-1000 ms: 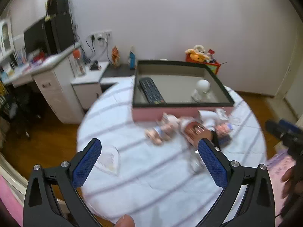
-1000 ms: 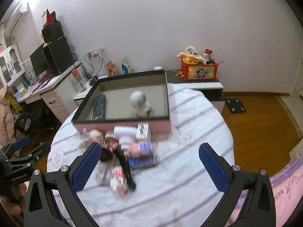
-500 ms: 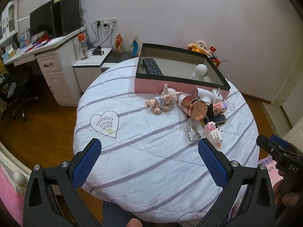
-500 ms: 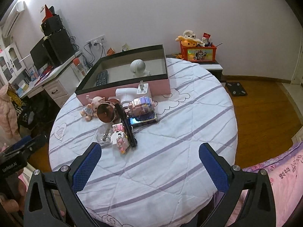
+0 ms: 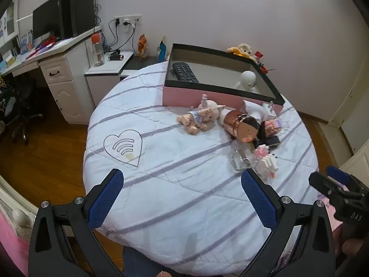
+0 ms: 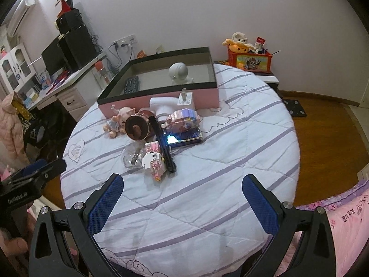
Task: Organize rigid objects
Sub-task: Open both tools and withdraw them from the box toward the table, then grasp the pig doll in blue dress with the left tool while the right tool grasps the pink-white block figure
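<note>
A pink box (image 5: 184,94) (image 6: 159,101) with a black rim stands at the far side of the round table; a black remote (image 5: 184,72) (image 6: 132,85) and a white round figure (image 5: 248,79) (image 6: 178,72) lie inside. In front of it is a pile: a plush pig (image 5: 203,115) (image 6: 117,120), a copper cup (image 5: 242,127) (image 6: 137,128) on its side, a black comb (image 6: 163,145), a pink-white block toy (image 5: 266,159) (image 6: 154,161), a clear glass piece (image 5: 238,159) and a white charger (image 6: 184,98). My left gripper (image 5: 182,196) and right gripper (image 6: 182,198) hover open over the near table edge, both holding nothing.
The table wears a white quilt with purple stripes (image 5: 173,184) (image 6: 230,150). A desk with a monitor (image 5: 48,23) stands left, a low cabinet with a toy box (image 6: 250,61) behind. Wooden floor surrounds the table; pink bedding (image 6: 346,219) lies near right.
Both grippers have pulled back and risen from the pile by the box, so the whole table now shows. Both stayed open.
</note>
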Motion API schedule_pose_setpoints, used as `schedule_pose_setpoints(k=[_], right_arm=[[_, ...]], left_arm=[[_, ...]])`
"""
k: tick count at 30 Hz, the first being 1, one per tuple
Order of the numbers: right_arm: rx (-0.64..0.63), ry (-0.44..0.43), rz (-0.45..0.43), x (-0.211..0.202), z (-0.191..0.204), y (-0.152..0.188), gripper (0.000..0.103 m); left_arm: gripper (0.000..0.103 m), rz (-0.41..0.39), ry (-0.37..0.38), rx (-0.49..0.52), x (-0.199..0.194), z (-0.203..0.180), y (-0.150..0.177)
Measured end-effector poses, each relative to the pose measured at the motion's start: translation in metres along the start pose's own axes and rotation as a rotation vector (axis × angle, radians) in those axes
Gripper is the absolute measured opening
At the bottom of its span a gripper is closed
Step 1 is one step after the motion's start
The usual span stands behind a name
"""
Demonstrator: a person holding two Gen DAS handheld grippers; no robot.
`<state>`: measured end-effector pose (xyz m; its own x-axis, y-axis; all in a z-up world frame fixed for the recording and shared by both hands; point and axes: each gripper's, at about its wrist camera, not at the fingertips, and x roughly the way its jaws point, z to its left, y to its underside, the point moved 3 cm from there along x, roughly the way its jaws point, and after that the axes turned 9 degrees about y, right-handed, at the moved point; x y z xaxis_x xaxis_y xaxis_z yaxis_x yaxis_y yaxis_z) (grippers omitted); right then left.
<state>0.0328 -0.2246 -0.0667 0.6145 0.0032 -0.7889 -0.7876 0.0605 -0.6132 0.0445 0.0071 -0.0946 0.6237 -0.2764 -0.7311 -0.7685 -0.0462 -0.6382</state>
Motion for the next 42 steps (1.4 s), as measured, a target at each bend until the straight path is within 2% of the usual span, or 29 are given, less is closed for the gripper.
schedule_pose_setpoints(k=[10,12,14,17,28,34,36,37,39,42], right_arm=[[-0.059,-0.015,0.048,0.029,0.02,0.002,0.093],[-0.065,-0.016,0.059,0.034,0.022,0.002,0.09],[-0.077,-0.014,0.079,0.043,0.025,0.001,0.081],[-0.1,-0.003,0.099,0.052,0.029,0.001,0.074],[-0.153,-0.006,0.13,0.07,0.039,-0.003,0.065],[-0.178,-0.028,0.135,0.072,0.045,-0.002,0.059],[-0.176,-0.031,0.139,0.073,0.045,0.0,0.058],[-0.174,-0.036,0.137,0.073,0.045,0.001,0.054],[-0.164,-0.034,0.137,0.075,0.043,0.0,0.049],[-0.13,-0.045,0.137,0.078,0.036,-0.001,0.043]], left_arm=[[0.103,0.008,-0.045,0.067,0.04,0.009,-0.027],[0.103,0.022,-0.042,0.092,0.053,0.01,-0.032],[0.103,0.052,-0.042,0.12,0.07,0.01,-0.037],[0.103,0.077,-0.027,0.156,0.093,0.01,-0.044],[0.103,0.153,0.057,0.226,0.159,0.007,-0.068],[0.101,0.154,0.077,0.266,0.169,-0.003,-0.068],[0.096,0.156,0.082,0.275,0.17,-0.006,-0.068],[0.093,0.155,0.088,0.282,0.168,-0.007,-0.068],[0.081,0.152,0.098,0.285,0.165,-0.009,-0.066],[0.074,0.15,0.105,0.283,0.161,-0.008,-0.066]])
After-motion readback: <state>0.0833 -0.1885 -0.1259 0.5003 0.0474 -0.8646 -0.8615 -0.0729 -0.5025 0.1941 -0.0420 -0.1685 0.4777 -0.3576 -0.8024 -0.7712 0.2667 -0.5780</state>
